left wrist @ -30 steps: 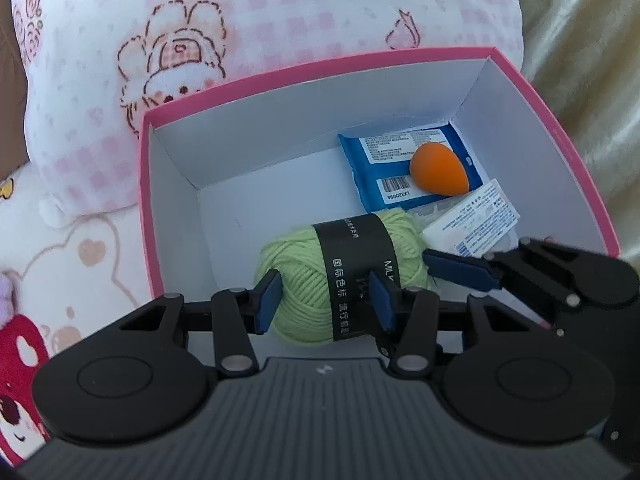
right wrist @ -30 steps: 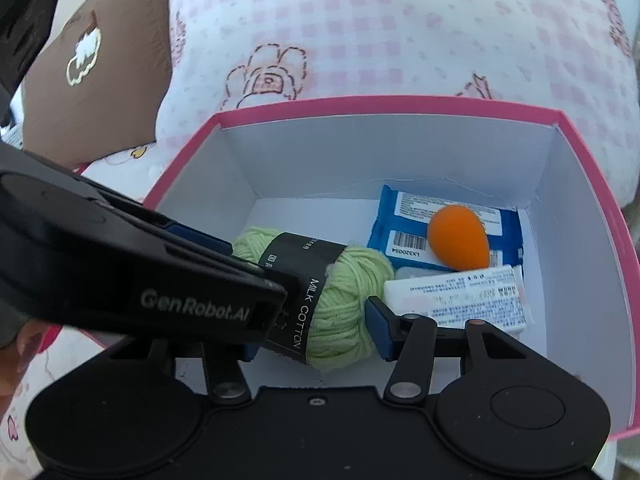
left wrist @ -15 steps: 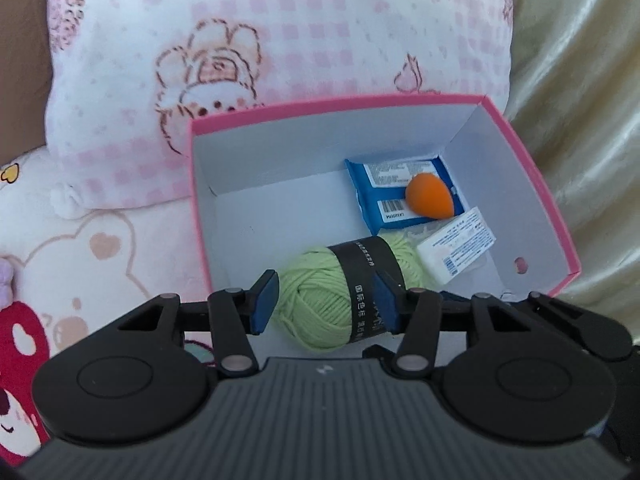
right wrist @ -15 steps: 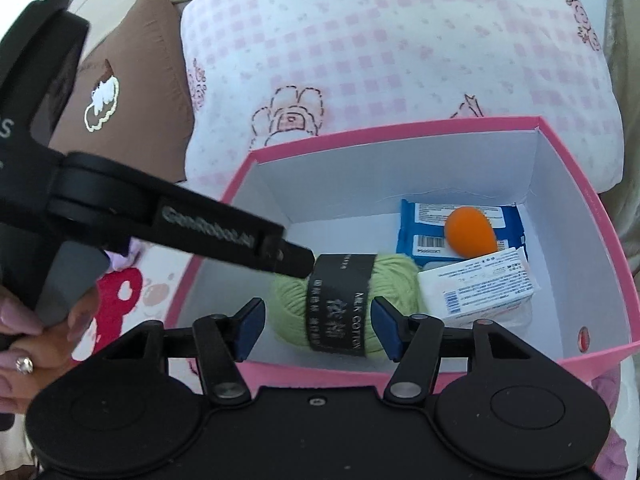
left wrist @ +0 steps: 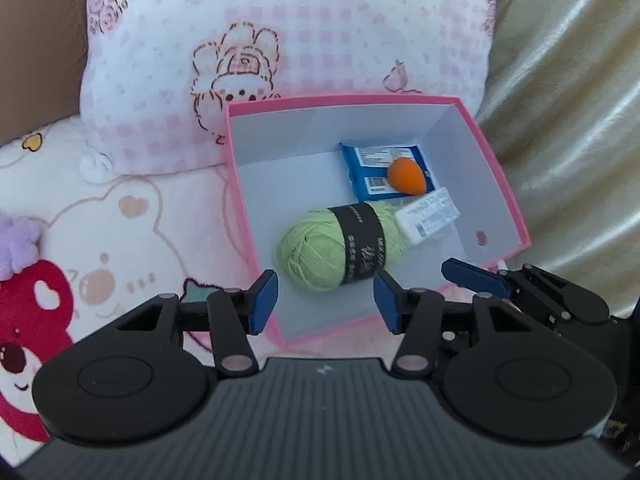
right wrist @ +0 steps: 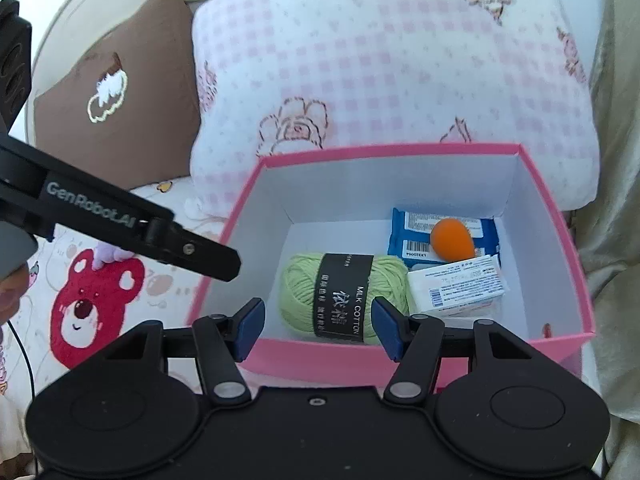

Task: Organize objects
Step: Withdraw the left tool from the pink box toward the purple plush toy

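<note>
- yarn ball (right wrist: pixel 342 298) lying on floor of pink box (right wrist: pixel 556 216), toward 7 o'clock of the interior, black band across the middle; touching white packet (right wrist: pixel 456 286) at its 3 o'clock; orange sponge (right wrist: pixel 452 239) resting on blue pack (right wrist: pixel 412 240) toward 1 o'clock.
- left gripper (left wrist: pixel 325 300) released, jaws just eased wider, nothing between the pads; poised above the near rim, tilted steeply down, yarn visible through the gap but well below.
- right gripper (right wrist: pixel 318 326) likewise released, jaws recently widened and now empty; hovering over the near wall, angled down less steeply, left tool crossing at 9 o'clock.
- step in hand, as a judgement: clearing away from the box after placing the yarn.
- to do it well: lift straight out, keep fingers clear of the pink rim, avoid dragging loose strands, keep the two tools apart.
</note>
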Tool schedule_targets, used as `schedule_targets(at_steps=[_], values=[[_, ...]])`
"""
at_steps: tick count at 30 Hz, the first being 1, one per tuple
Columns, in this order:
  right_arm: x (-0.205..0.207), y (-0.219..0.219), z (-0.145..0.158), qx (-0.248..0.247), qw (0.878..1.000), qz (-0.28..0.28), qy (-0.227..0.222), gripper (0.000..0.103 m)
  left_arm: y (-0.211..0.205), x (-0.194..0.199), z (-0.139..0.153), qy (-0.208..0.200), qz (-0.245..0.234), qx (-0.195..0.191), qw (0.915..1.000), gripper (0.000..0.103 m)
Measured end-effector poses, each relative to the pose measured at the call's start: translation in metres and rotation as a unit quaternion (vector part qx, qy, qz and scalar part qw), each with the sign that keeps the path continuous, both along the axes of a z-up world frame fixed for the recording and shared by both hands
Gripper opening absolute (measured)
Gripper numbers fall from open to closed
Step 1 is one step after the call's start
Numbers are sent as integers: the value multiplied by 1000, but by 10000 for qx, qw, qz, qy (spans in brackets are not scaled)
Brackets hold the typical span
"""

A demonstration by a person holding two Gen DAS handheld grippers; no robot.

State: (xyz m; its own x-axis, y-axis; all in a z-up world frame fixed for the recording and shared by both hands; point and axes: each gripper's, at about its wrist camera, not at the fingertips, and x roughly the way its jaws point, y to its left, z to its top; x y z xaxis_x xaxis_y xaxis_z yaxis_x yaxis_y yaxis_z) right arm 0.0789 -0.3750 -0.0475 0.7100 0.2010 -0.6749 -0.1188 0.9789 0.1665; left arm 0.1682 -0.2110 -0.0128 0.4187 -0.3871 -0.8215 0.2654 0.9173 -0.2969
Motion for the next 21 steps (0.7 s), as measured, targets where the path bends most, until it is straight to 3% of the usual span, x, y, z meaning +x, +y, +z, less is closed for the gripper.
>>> schedule_targets(at_steps=[13, 16, 21], values=[[-56, 35, 43, -281, 9995, 96, 131, 69, 36, -70, 37, -4, -308, -415, 9987, 56], [-64, 42, 51, -142, 9994, 184, 247, 69, 39, -85, 47, -162, -363, -381, 9985, 57], [-74, 57, 62, -354, 9987, 223, 275, 69, 48, -105, 58, -276, -429, -399, 9979, 59]])
